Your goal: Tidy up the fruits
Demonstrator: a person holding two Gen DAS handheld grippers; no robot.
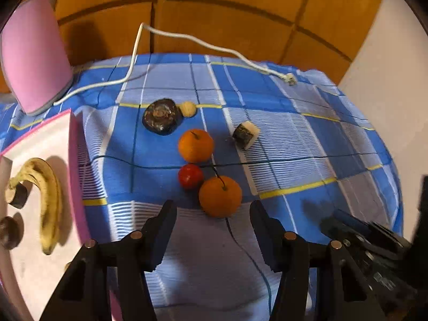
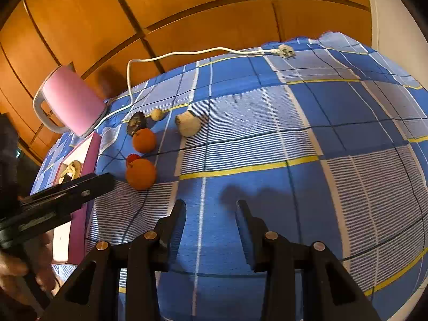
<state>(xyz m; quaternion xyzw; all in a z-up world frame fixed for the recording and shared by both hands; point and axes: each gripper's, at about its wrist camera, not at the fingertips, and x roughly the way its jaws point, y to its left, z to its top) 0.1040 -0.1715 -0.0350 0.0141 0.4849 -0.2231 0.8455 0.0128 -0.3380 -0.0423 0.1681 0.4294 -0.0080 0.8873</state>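
1. My left gripper [image 1: 214, 214] stands open and empty; the near orange [image 1: 220, 196] sits just ahead between its fingertips, touching the red fruit [image 1: 190, 175]. Closing off-centre could roll both away.
2. My right gripper [image 2: 211, 208] is open and empty, fruit well to its left.
3. The tray [image 1: 34, 144] lies left of my left fingers; its raised wall could catch a low carry.

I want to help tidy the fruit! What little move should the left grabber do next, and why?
Probably ease the left gripper forward and down until the nearest orange sits between its fingers. That orange lies on the cloth just ahead of the open, empty jaws, touching the small red fruit. The banana already lies in the pink-edged box, so loose fruit likely goes there.
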